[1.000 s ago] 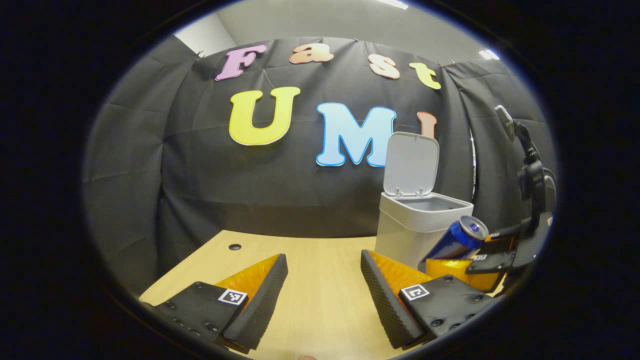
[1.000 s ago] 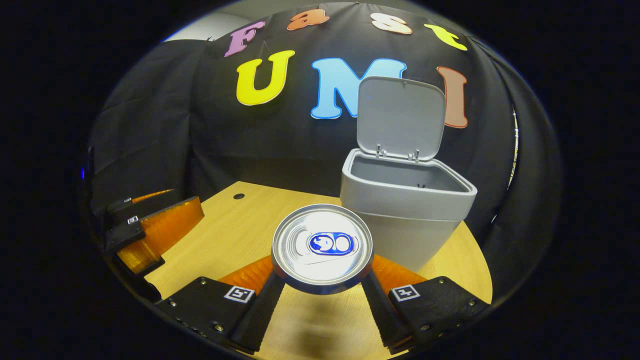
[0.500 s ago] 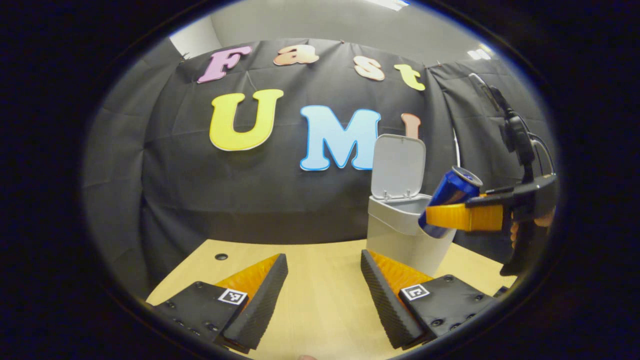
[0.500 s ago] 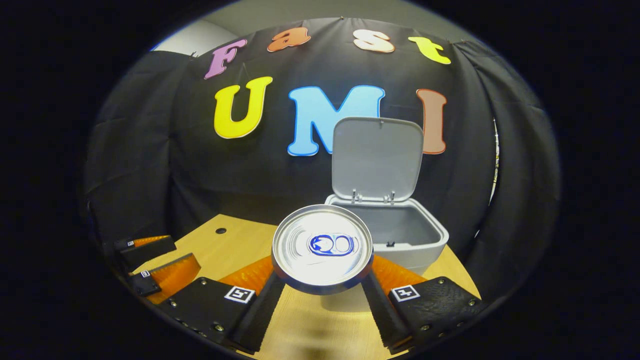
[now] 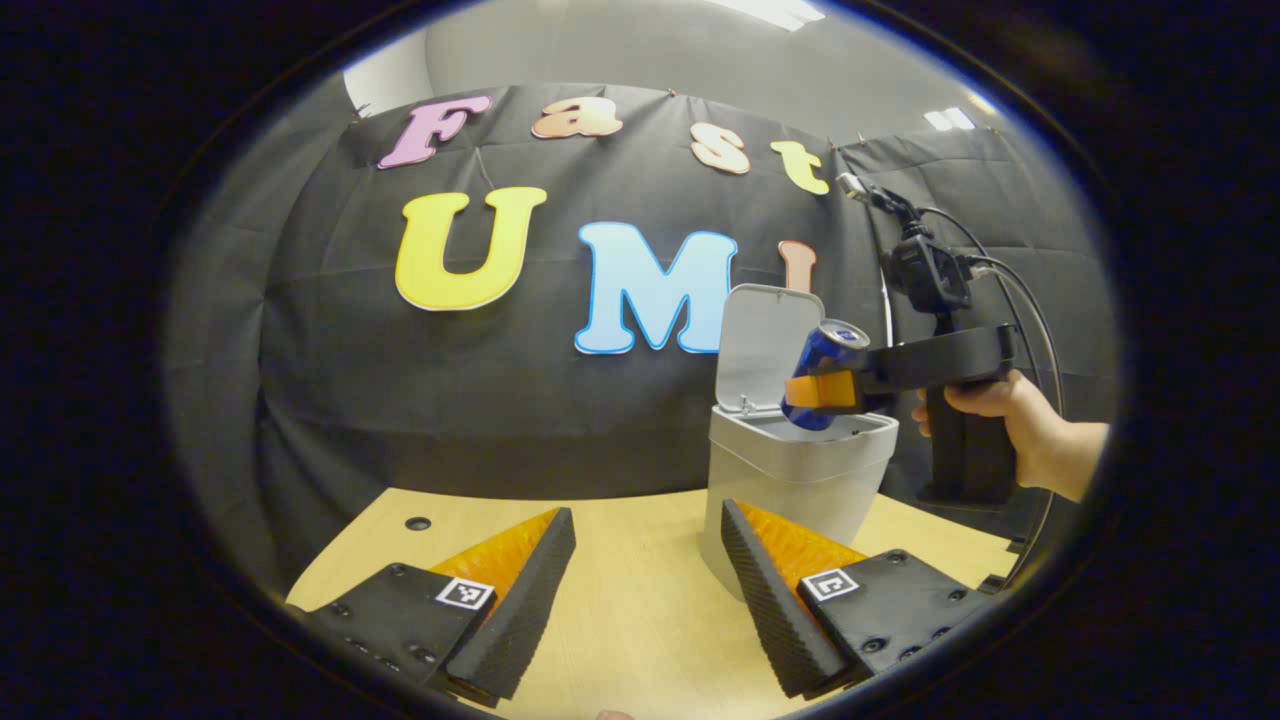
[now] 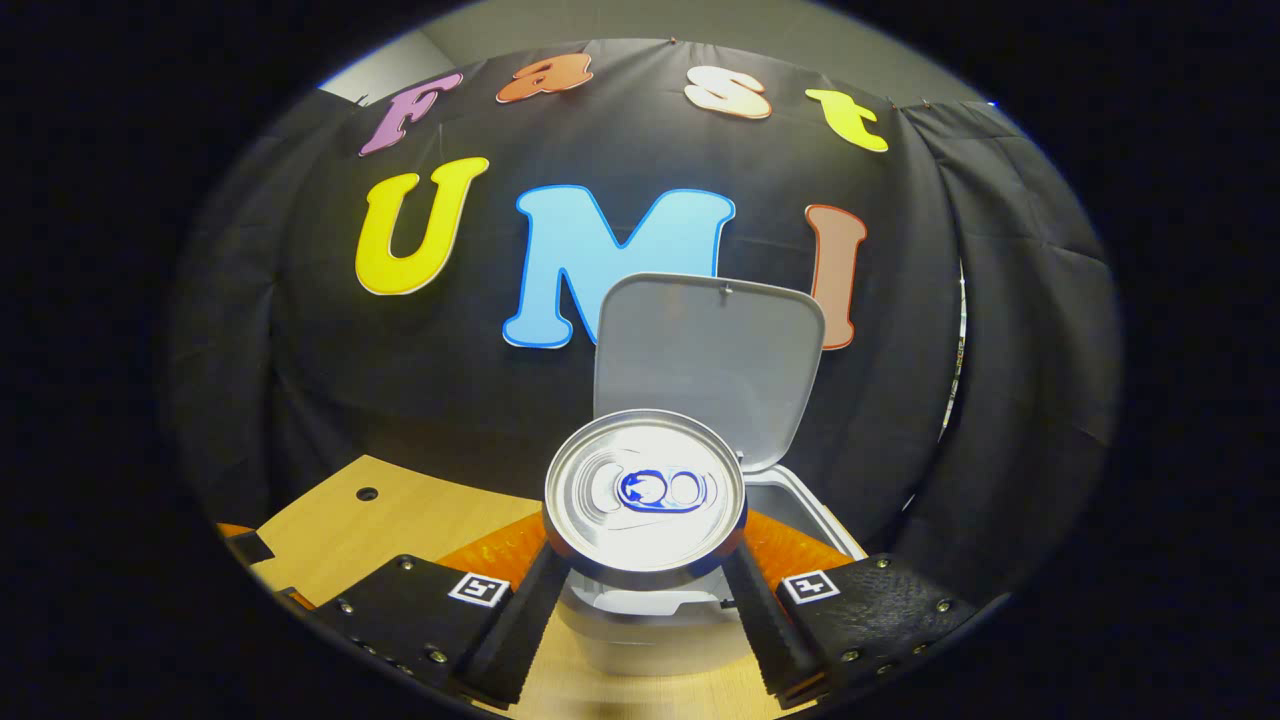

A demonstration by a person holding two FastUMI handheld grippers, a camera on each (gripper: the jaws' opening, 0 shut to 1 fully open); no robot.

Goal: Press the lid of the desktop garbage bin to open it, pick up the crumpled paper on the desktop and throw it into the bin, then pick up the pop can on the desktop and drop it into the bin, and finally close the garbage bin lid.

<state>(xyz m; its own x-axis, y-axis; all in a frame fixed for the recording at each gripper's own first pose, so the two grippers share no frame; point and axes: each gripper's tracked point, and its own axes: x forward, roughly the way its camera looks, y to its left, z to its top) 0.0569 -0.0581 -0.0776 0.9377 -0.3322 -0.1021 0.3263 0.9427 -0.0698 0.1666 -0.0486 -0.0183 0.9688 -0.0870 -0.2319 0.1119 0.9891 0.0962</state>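
A blue pop can (image 5: 822, 372) is held in my right gripper (image 5: 822, 392), tilted, just above the open mouth of the grey desktop bin (image 5: 790, 480). In the right gripper view the can's silver top (image 6: 645, 492) sits between both fingers of my right gripper (image 6: 645, 570), which is shut on it, with the bin's rim (image 6: 815, 505) below and its raised lid (image 6: 705, 360) behind. My left gripper (image 5: 645, 580) hovers open over the wooden table (image 5: 630, 610), to the left of the bin, with nothing between its fingers. The bin's inside is hidden.
A hand (image 5: 1010, 425) holds the right gripper's handle, with cables (image 5: 1000, 270) running up from it. A small round hole (image 5: 418, 523) marks the table's far left. The black cloth wall stands close behind the bin.
My right gripper has lifted the can and carried it forward until it hangs over the bin's mouth. The left gripper has drawn back slightly and stayed open.
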